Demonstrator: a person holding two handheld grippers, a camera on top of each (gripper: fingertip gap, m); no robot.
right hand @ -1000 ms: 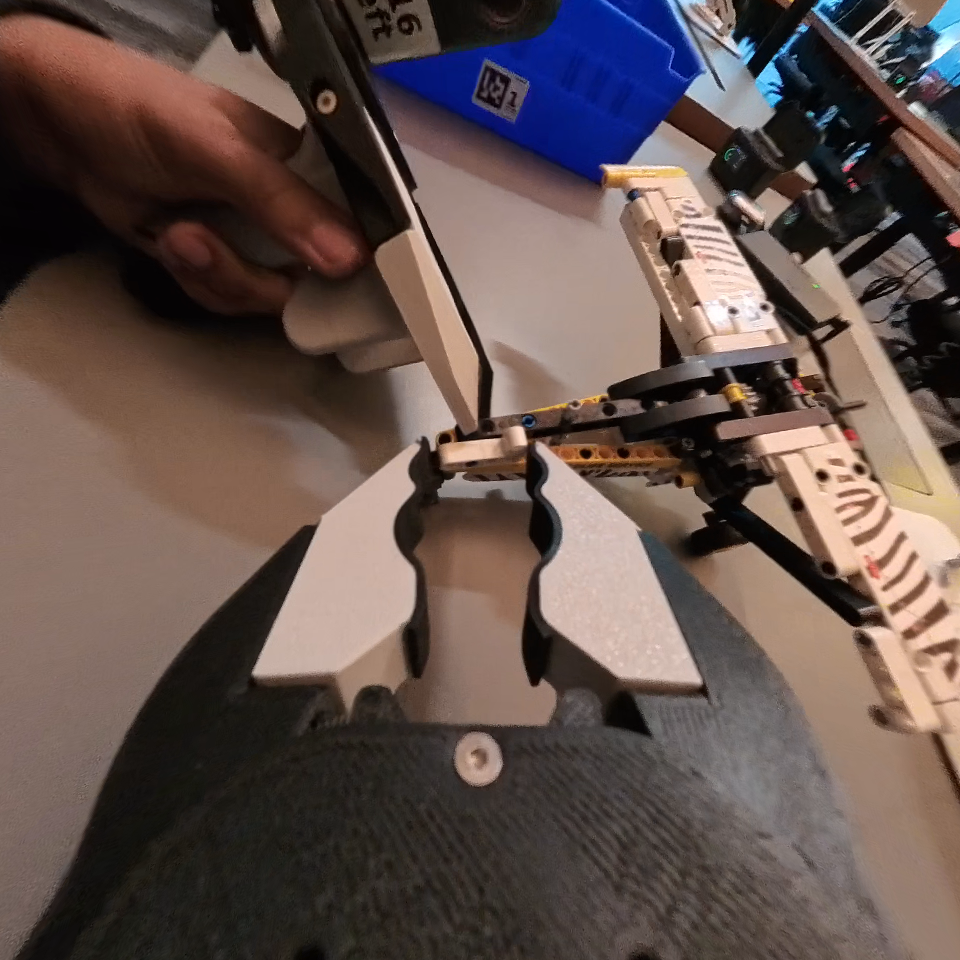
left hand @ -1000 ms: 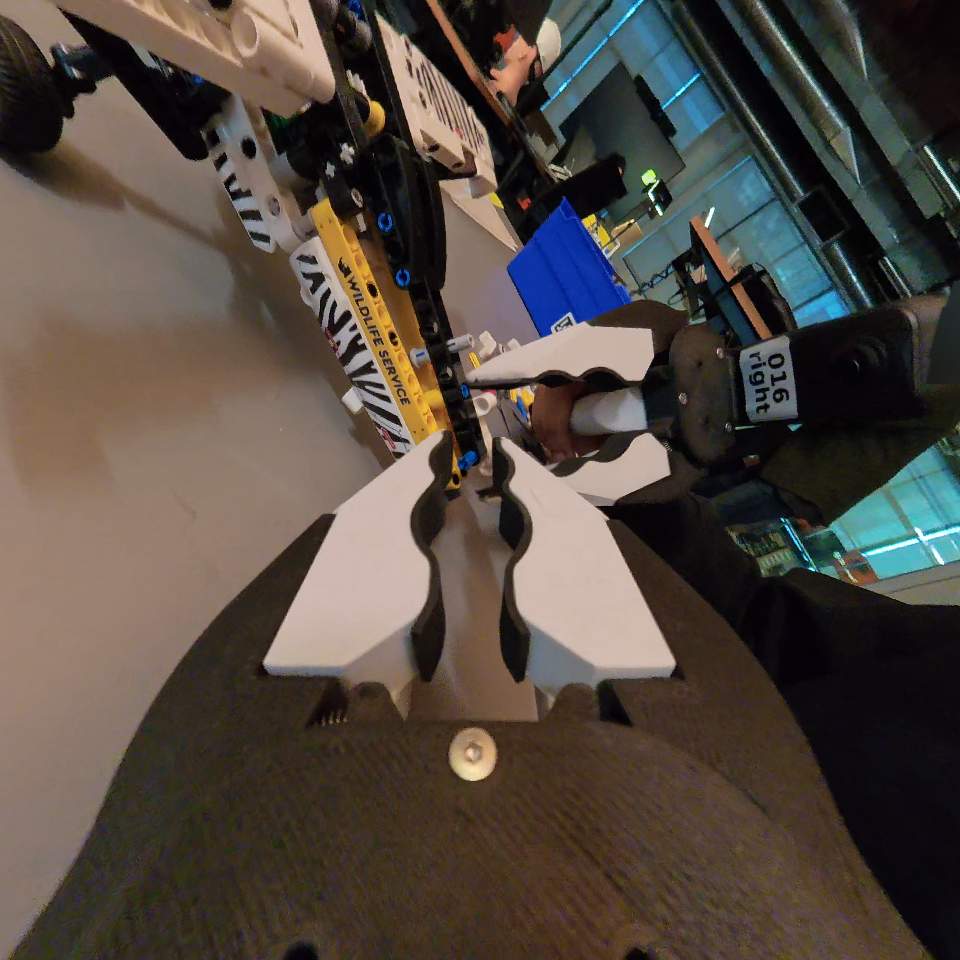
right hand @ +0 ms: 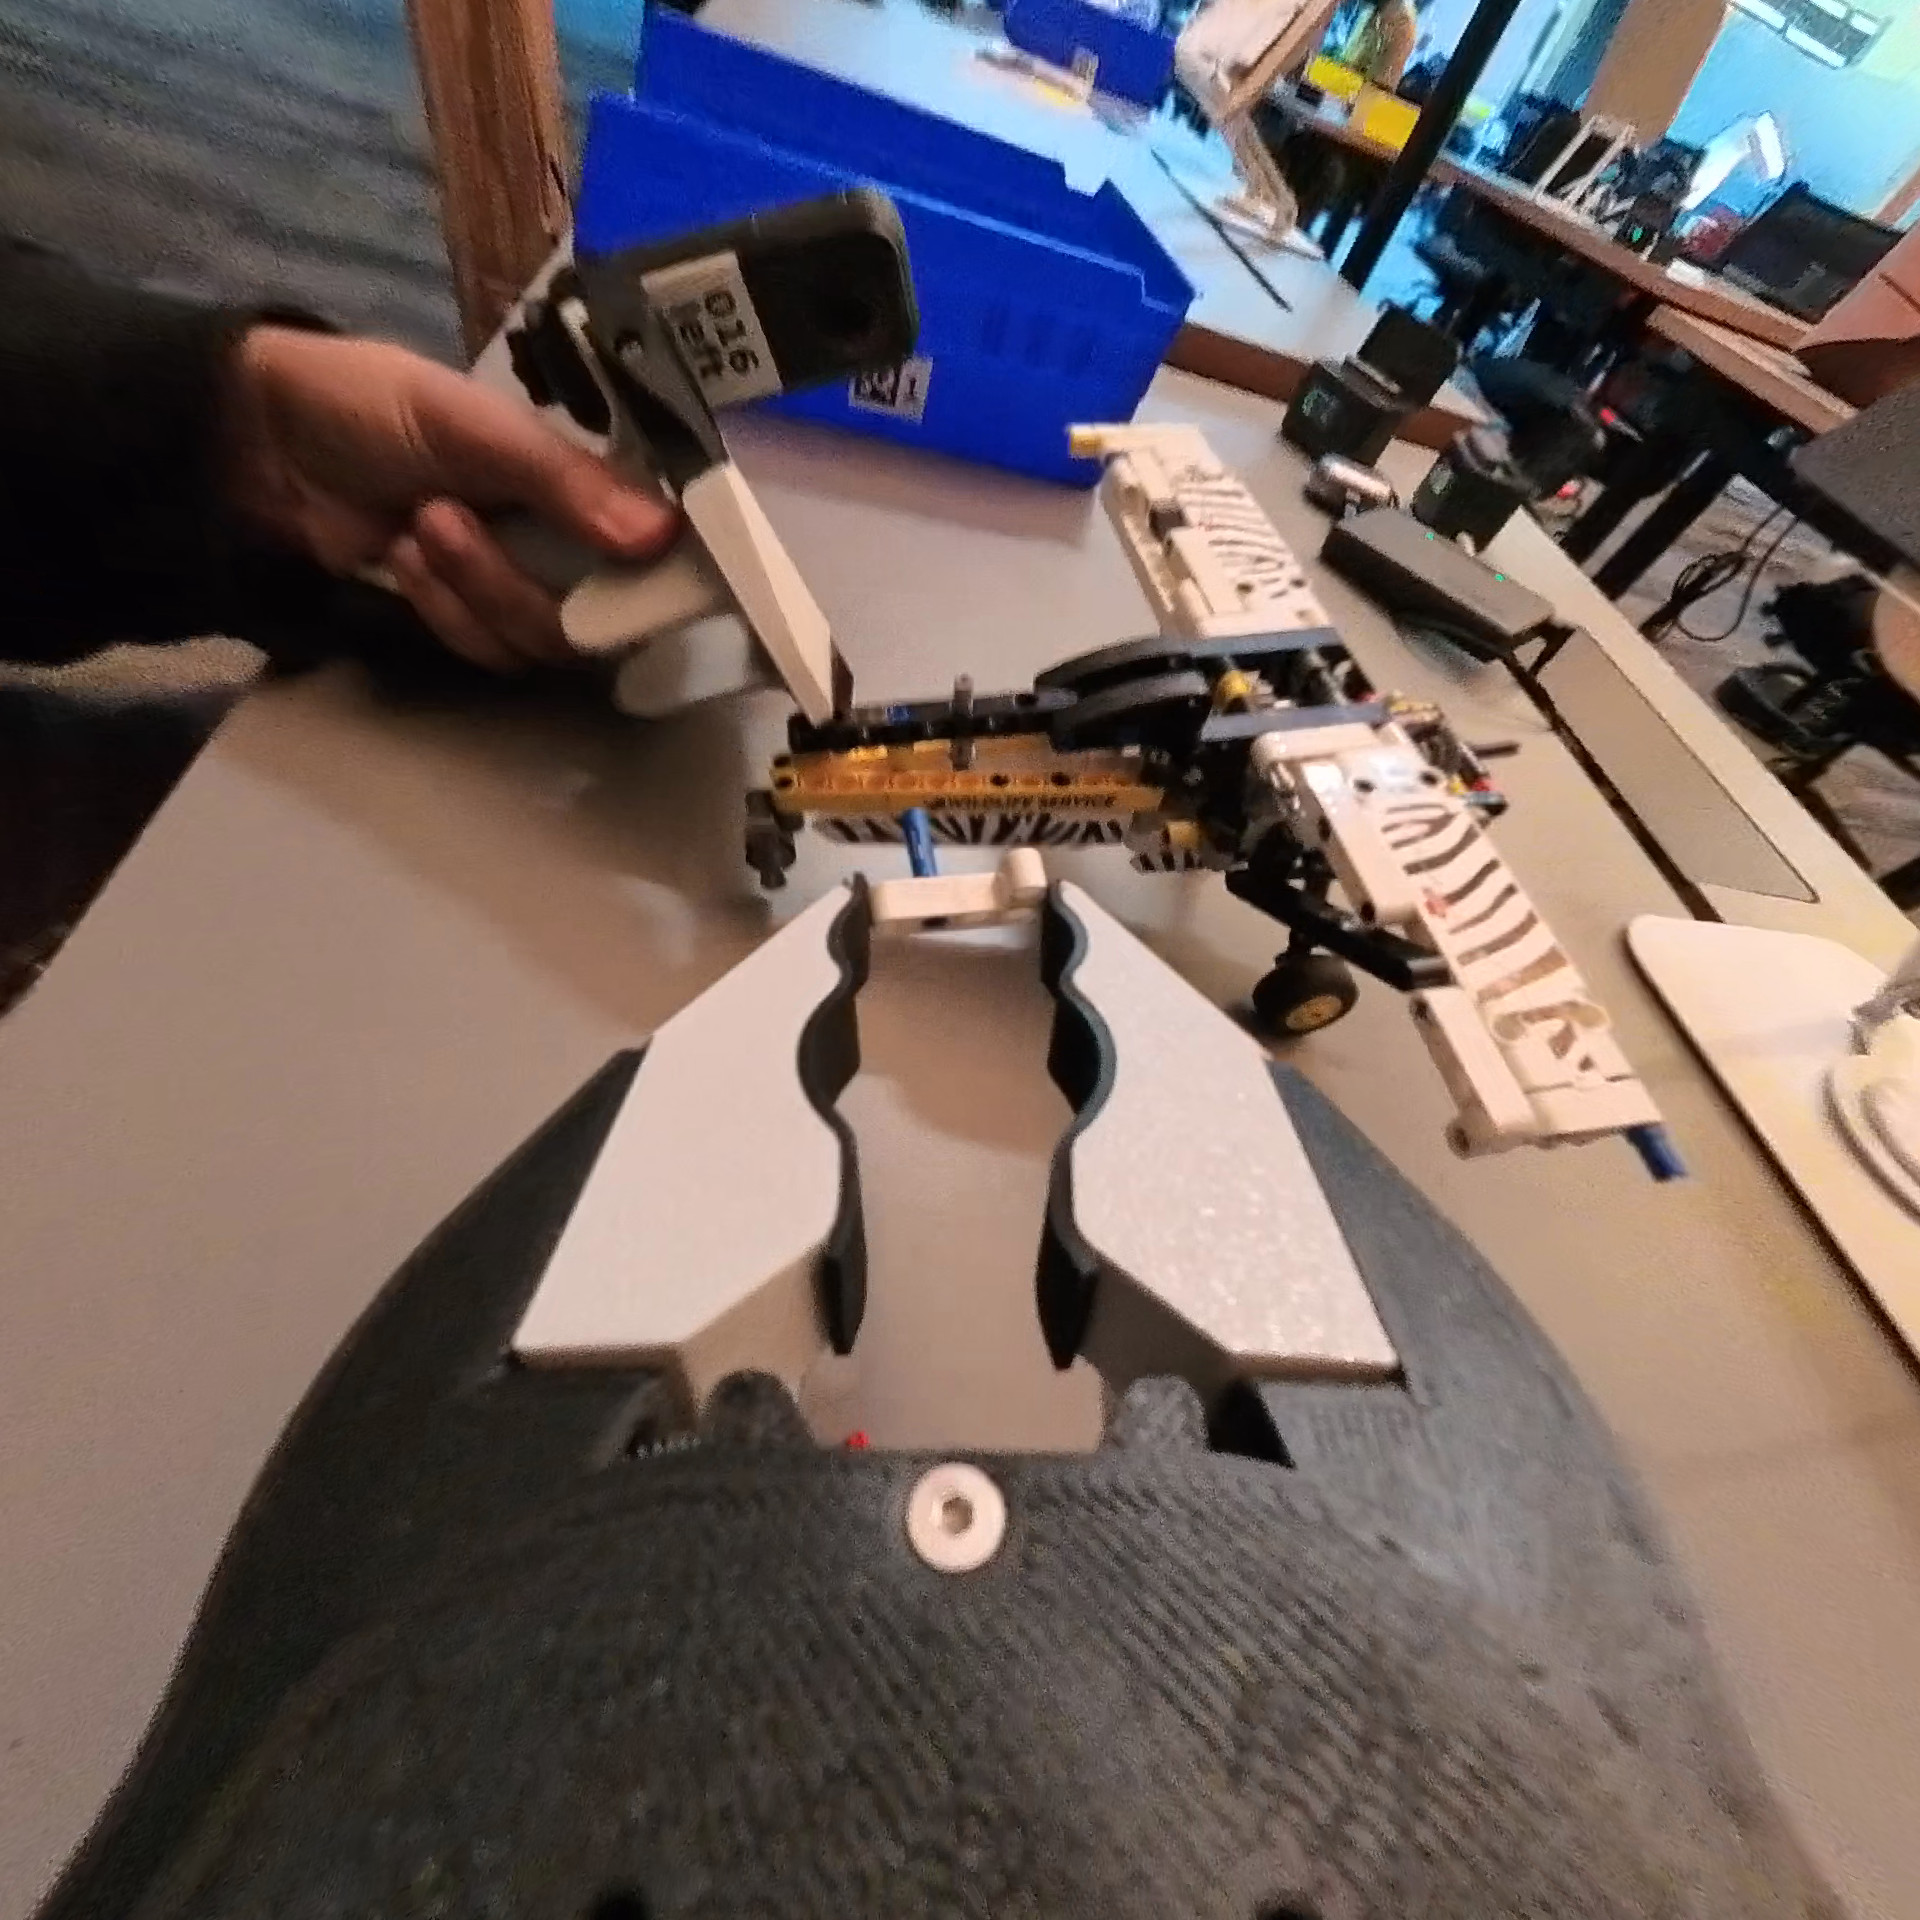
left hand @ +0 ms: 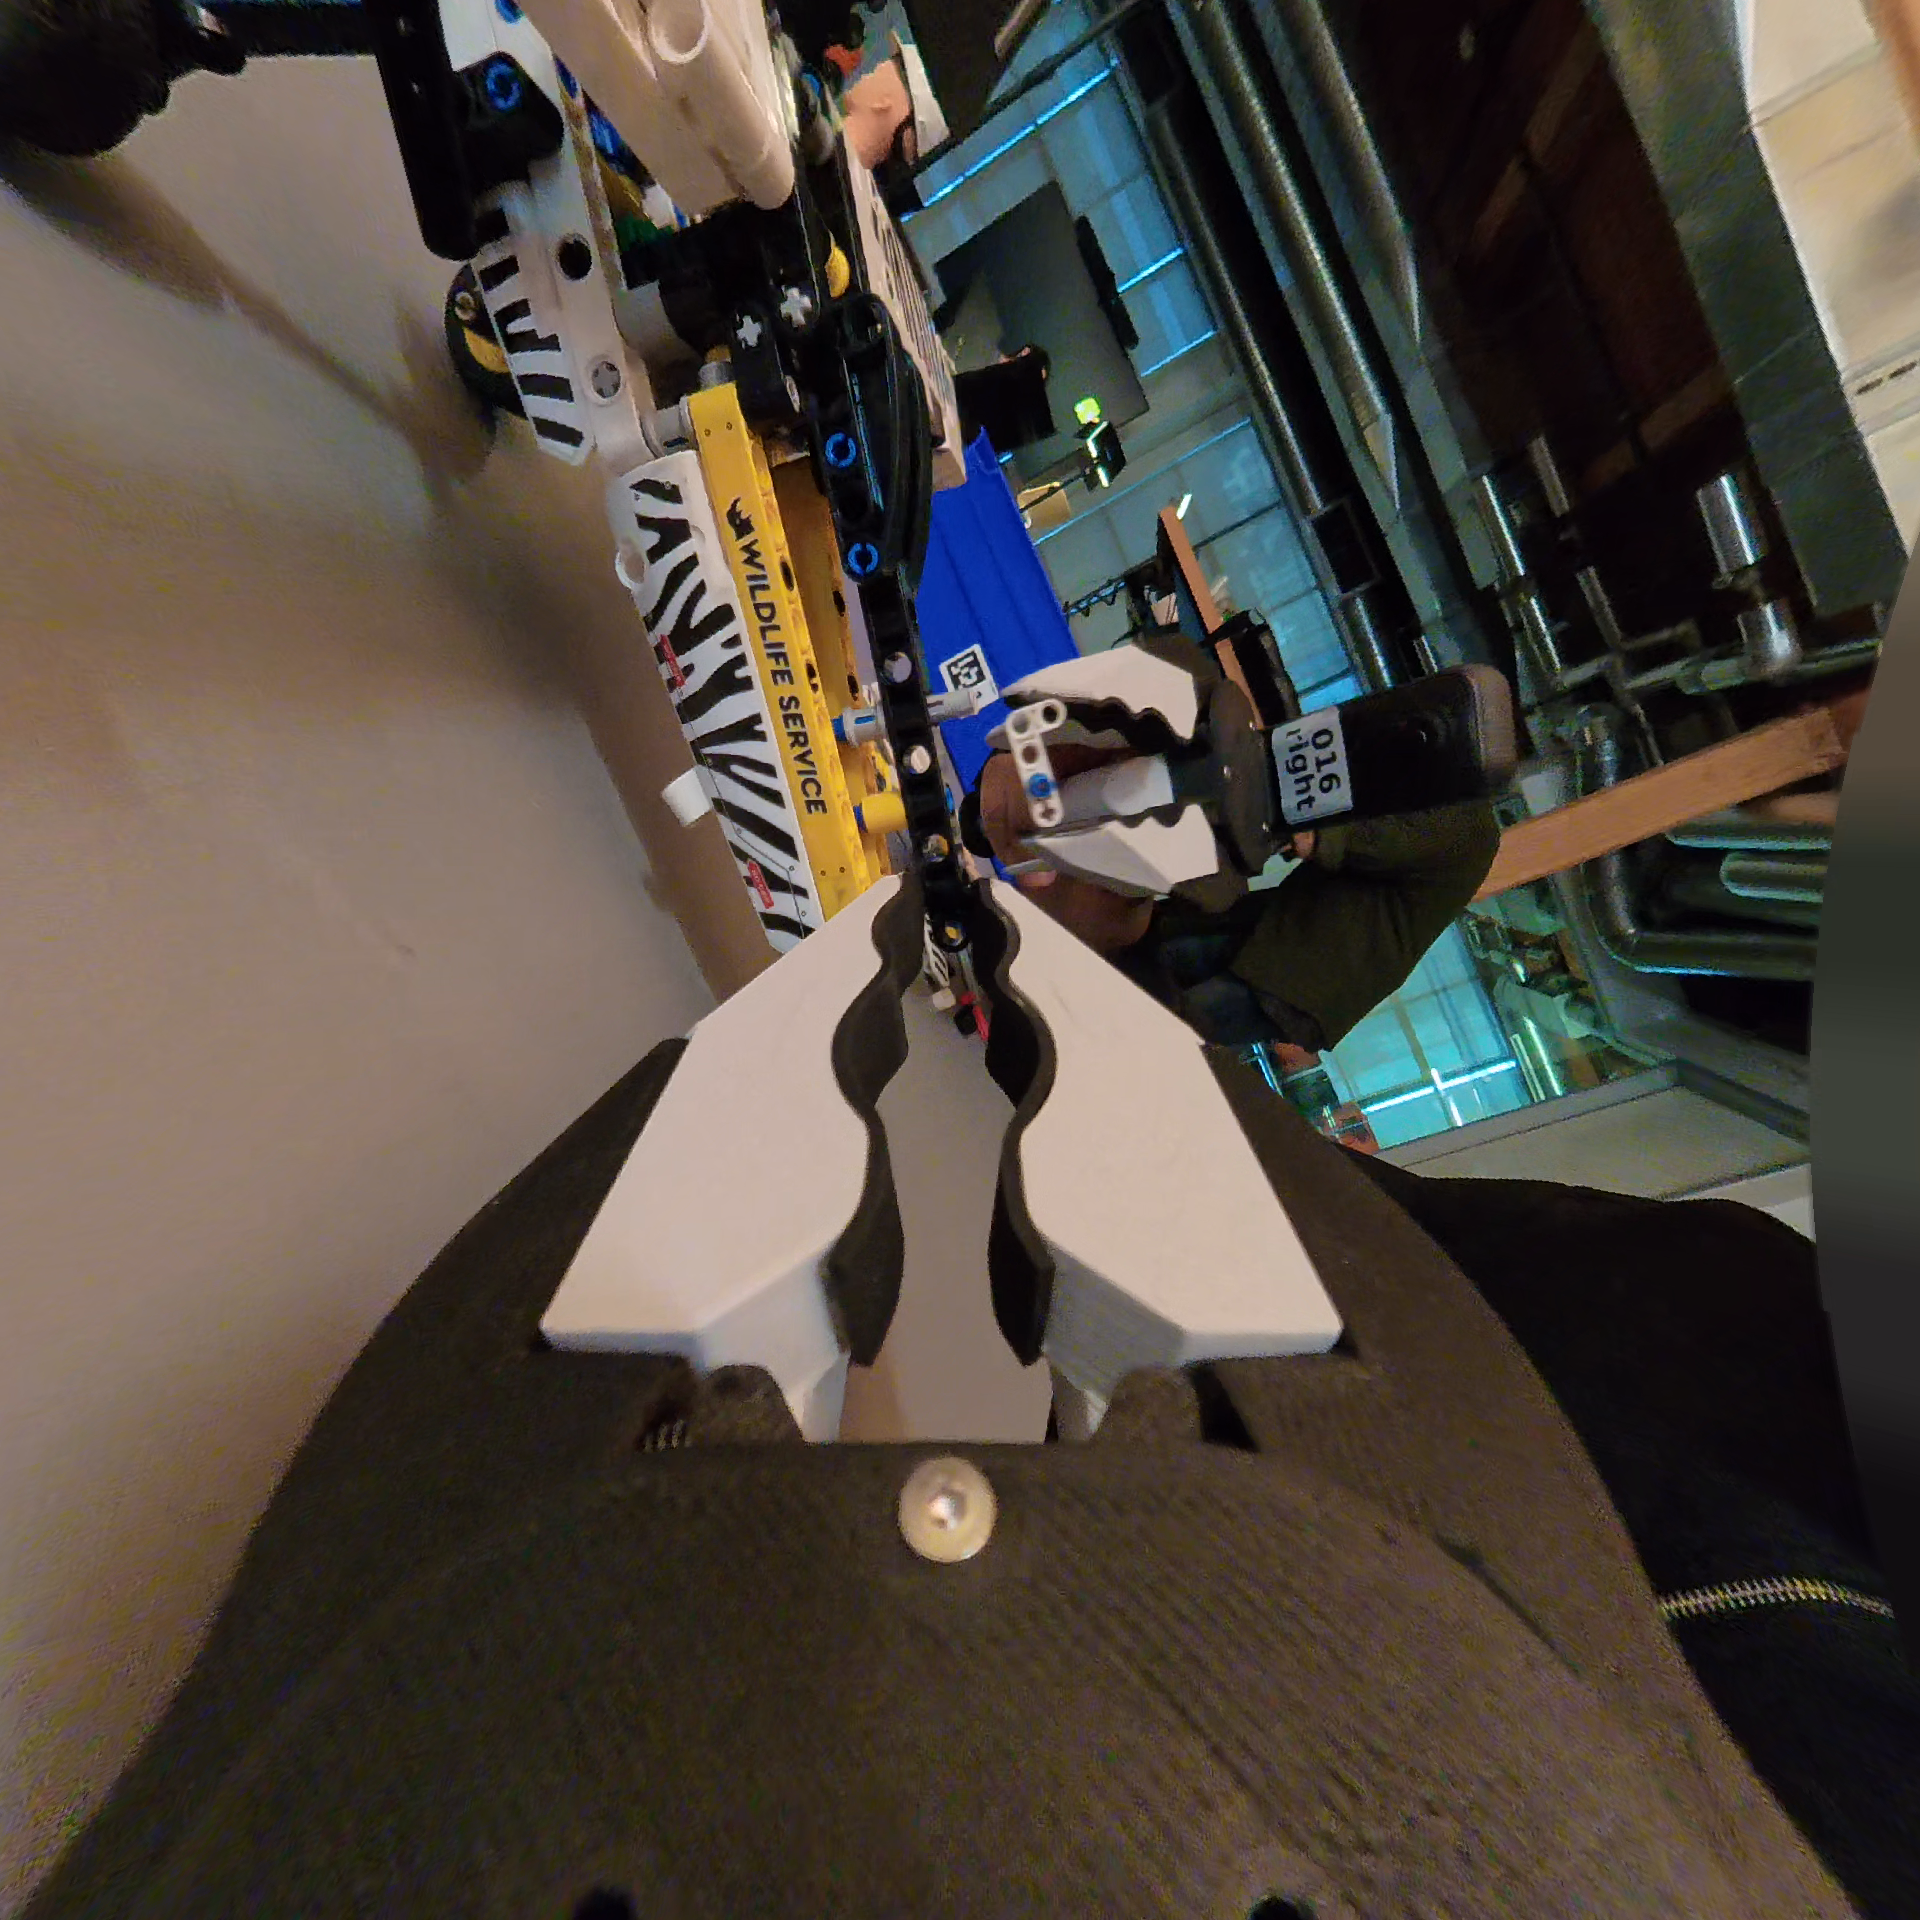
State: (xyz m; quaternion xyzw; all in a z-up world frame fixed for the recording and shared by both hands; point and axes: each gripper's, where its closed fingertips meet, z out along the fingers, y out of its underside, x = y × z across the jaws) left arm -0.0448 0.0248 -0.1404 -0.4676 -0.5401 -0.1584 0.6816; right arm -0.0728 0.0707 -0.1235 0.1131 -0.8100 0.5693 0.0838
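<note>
The left gripper (left hand: 943, 914) is clenched on the black perforated beam (left hand: 914, 748) of a yellow, zebra-striped toy brick aeroplane (right hand: 1195, 769). The right gripper (right hand: 956, 894) grasps a small white L-shaped brick piece (right hand: 951, 896) carrying a blue pin (right hand: 920, 836), just beside the fuselage above the grey table (right hand: 312, 935).

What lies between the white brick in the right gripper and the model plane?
A blue pin sticks from the white brick toward the plane; otherwise only bare table, shown in the right wrist view.

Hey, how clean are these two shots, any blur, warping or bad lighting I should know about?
Left wrist view: toy plane sharp near the left gripper, smeared toward the top left; fisheye bends the background pipes. Right wrist view: soft motion blur over the hand and white brick piece; dim warm table, bright blue background.
</note>
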